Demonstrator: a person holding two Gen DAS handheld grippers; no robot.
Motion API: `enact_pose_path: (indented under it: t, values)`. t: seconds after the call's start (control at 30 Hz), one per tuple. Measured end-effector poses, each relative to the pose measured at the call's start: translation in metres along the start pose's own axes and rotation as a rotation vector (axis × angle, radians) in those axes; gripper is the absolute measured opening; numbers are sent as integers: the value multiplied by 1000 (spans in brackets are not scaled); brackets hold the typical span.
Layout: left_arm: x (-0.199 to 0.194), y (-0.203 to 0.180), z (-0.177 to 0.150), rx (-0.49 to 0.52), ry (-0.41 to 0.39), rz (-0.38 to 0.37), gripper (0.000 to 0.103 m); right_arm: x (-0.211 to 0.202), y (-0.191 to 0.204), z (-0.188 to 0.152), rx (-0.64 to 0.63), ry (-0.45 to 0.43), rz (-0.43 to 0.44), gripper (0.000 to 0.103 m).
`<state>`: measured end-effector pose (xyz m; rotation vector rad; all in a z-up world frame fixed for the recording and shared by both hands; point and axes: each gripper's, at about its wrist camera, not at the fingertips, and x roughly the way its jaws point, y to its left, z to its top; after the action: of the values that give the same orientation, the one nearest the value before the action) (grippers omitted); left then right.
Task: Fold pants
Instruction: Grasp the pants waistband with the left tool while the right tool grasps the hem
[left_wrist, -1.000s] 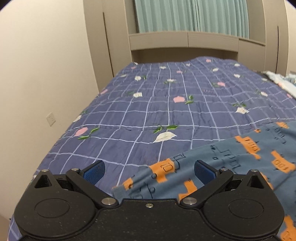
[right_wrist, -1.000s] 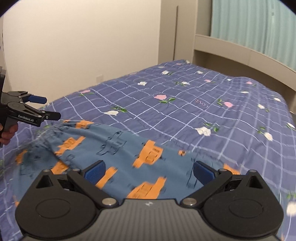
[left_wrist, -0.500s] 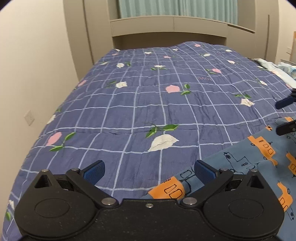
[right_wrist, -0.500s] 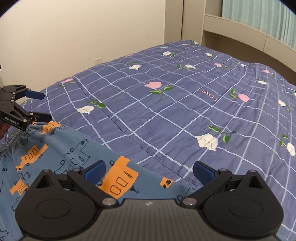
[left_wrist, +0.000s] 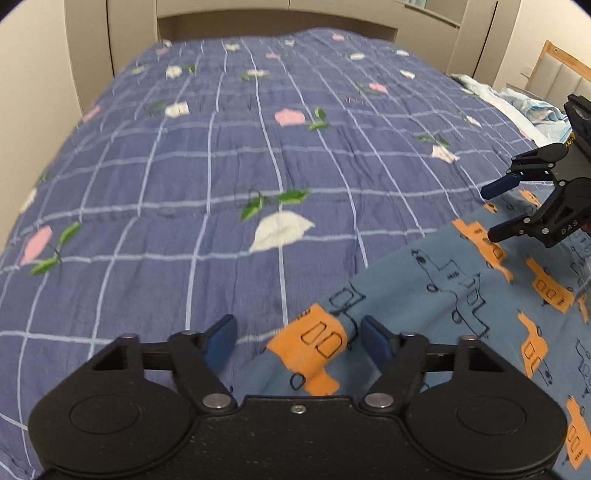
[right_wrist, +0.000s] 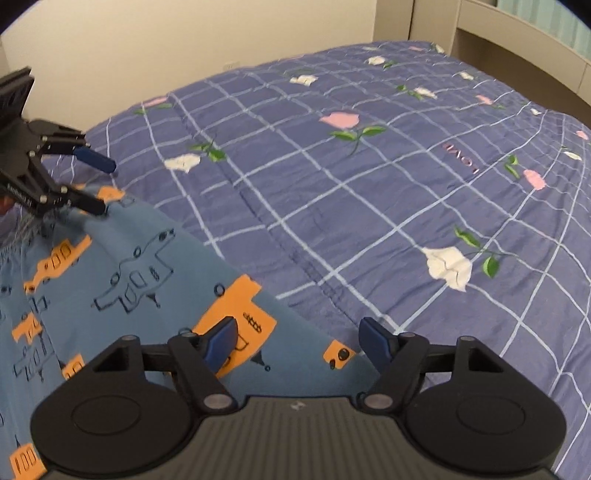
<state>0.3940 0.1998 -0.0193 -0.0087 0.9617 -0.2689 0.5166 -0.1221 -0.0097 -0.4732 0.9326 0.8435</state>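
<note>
Pants (left_wrist: 461, 295) lie flat on the quilt (left_wrist: 221, 166). Left gripper (left_wrist: 299, 338) and right gripper (right_wrist: 297, 338) each straddle a pants edge; jaws closing, pads not yet pressing the fabric

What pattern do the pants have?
Blue pants with orange and outlined vehicle shapes; right wrist view shows it best.

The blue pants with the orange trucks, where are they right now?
The pants lie on the quilt at the bed's near edge, one corner between each closing gripper's fingers.
</note>
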Motion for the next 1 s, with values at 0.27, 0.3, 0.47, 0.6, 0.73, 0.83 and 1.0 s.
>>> enact_pose_path:
  t: [0.27,0.3,0.47,0.6,0.73,0.83,1.0]
  values:
    - [6,1,1,-44,64,-10,37,11,-4,-16,56,-10,-15,76]
    - [7,1,1,-48,65,-7,37,11,-5,-17,65,-17,-16,73]
    - [5,3,3,-23,42,25,53,8,-6,-15,61,-19,-22,71]
    - [8,12,3,-55,57,-3,54,9,-4,-15,47,-12,-32,66]
    - [10,15,4,-99,70,-49,23,9,3,-16,26,-16,-46,30]
    - [6,9,6,-97,57,-32,4,7,10,-16,11,-18,-58,8]
    - [-22,-4,11,-49,-68,25,3,-1,25,-11,-34,-58,-137,2]
